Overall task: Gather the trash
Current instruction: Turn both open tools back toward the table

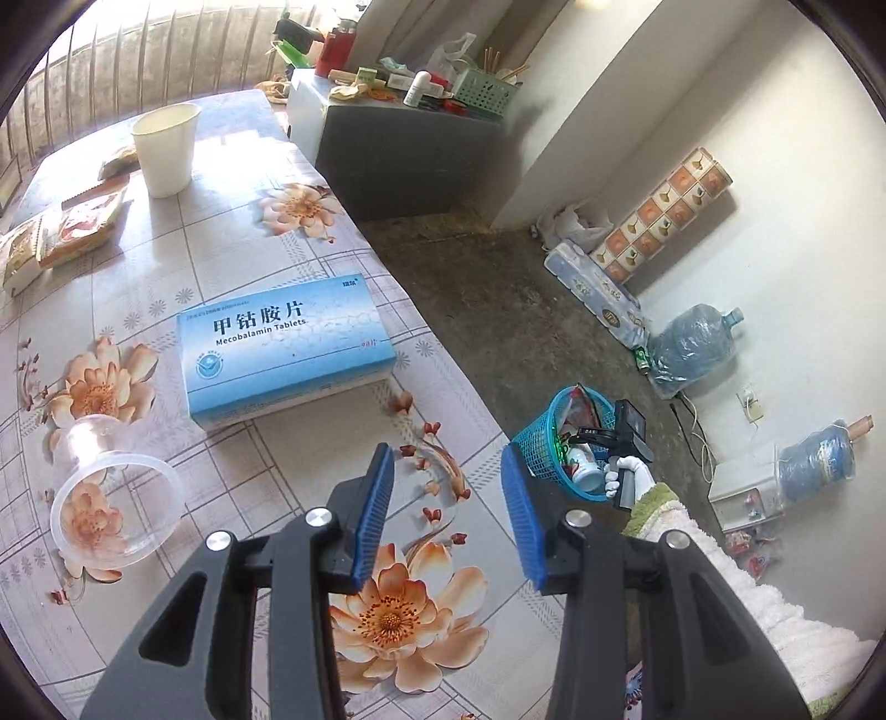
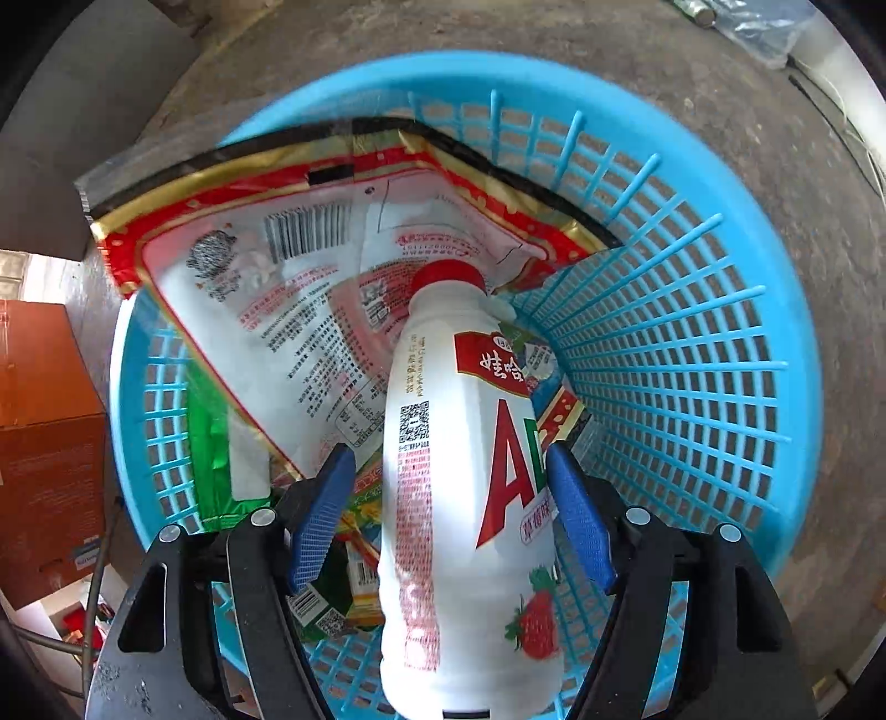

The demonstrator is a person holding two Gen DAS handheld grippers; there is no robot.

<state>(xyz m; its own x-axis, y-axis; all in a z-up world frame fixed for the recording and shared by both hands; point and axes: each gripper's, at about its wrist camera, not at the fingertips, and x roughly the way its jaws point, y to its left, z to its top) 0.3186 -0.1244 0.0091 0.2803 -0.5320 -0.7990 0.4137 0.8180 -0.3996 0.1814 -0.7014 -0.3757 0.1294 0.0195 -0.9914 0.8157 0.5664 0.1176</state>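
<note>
On my desk (image 1: 310, 166): one blue medicine box (image 1: 285, 349), one paper cup (image 1: 165, 148), one clear cup (image 1: 111, 512) tipped over; my left claw (image 1: 448, 512) gapes empty above; my right claw (image 2: 451, 526) stands wide, pads clear of one white, red-capped bottle (image 2: 465, 487) over one blue basket (image 2: 692, 354).

Leaning vs wall at rt: tile-pattern roll (image 1: 664, 213). Lying just below it: wrapped tissue pack (image 1: 592, 293). Sitting on floor nr that: bagged water jug (image 1: 695, 346). Lying on small white unit (image 1: 742, 493): 2nd jug (image 1: 817, 459). Standing on grey cabinet (image 1: 410, 160) at back w/ other clutter: green basket (image 1: 484, 91), red flask (image 1: 335, 52). Standing at left edge, rt wrist view: orange carton (image 2: 44, 443).
</note>
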